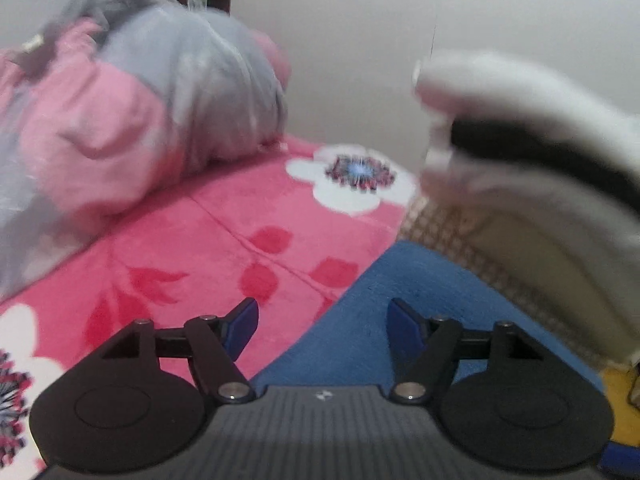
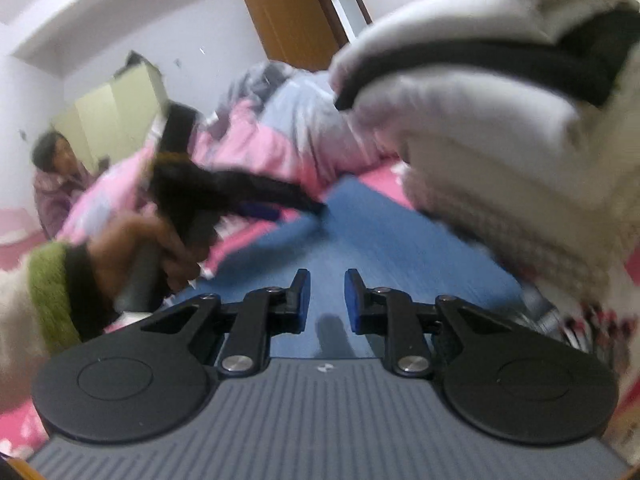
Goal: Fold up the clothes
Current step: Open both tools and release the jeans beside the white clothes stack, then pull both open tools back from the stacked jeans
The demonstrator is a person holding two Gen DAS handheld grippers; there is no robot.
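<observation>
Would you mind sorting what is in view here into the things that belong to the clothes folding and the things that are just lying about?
Part of the job:
- blue garment spread on the bed
- stack of folded clothes
- left gripper, open
- right gripper, open

Just lying about:
- pink and grey duvet
- pink floral blanket
- wooden door
- seated person

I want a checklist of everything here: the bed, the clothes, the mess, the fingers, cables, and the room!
Surface: pink flowered blanket.
Job's things: blue garment spread flat; stack of white folded clothes beside it.
Clutter: pink and grey quilt heaped behind.
Grippers: left gripper open, empty; right gripper open with a narrower gap, empty, above the blue garment.
Cables: nothing seen.
Surroundings: white wall, wooden door, another person sitting behind.
</observation>
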